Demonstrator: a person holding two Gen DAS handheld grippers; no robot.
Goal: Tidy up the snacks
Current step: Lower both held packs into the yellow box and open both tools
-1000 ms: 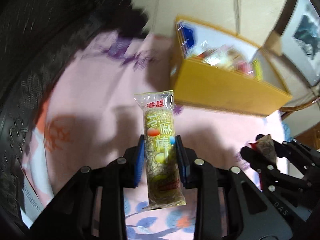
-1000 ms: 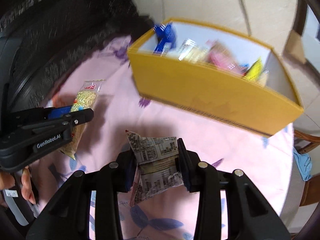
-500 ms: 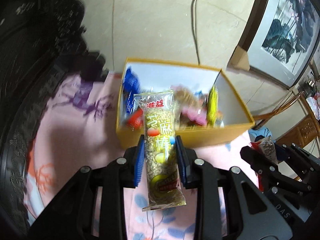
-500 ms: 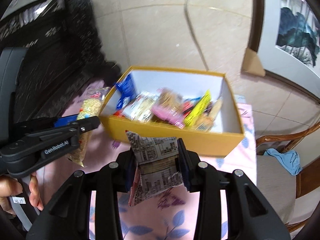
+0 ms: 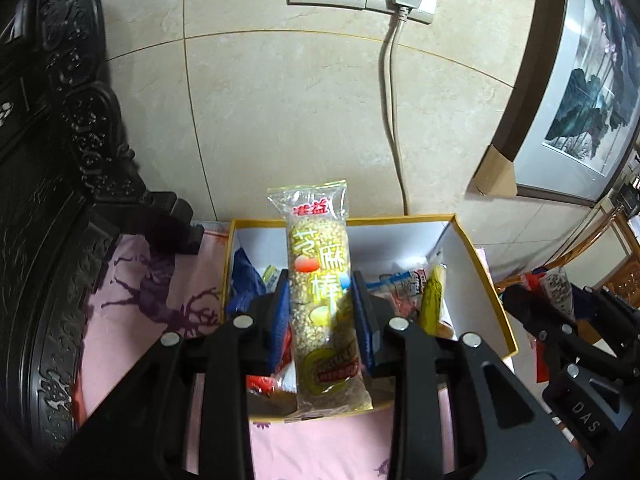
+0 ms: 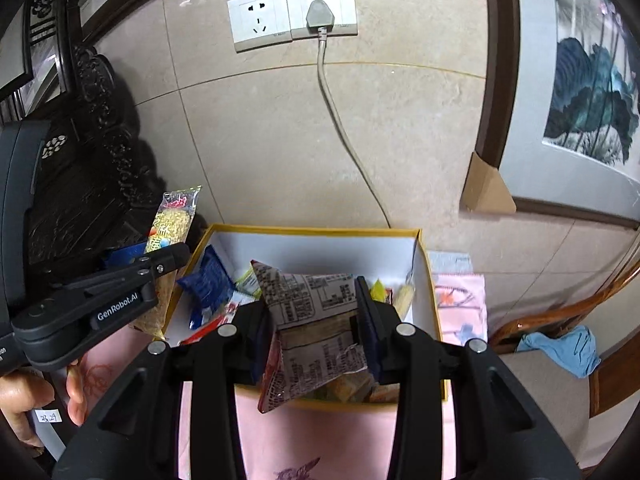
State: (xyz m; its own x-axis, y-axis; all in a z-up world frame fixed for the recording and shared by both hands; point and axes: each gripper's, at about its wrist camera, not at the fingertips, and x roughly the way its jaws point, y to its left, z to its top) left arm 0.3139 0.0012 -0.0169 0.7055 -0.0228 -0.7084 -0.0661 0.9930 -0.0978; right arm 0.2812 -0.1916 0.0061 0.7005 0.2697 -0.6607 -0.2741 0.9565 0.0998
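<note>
My left gripper [image 5: 320, 304] is shut on a long clear-wrapped sesame bar [image 5: 322, 296], held upright above the near wall of the yellow box [image 5: 486, 280]. The right gripper [image 6: 314, 316] is shut on a triangular snack packet [image 6: 316, 320] printed with black text, over the near part of the same box [image 6: 430, 280]. Inside the box lie several wrapped snacks, among them a blue packet [image 6: 208, 280]. In the right wrist view the left gripper [image 6: 120, 292] with its bar [image 6: 172, 224] shows at the left. The right gripper [image 5: 560, 320] shows at the right edge of the left wrist view.
The box stands on a pink flowered cloth [image 5: 152, 304] against a tiled wall with sockets and a plugged cable [image 5: 394, 112]. Dark carved furniture [image 5: 60, 200] rises at the left. A framed picture [image 6: 580, 100] and a wooden chair with blue cloth [image 6: 560, 348] stand at the right.
Both grippers have risen and moved toward the box, each keeping its snack. The box went from lying ahead on the cloth to sitting right under the fingers.
</note>
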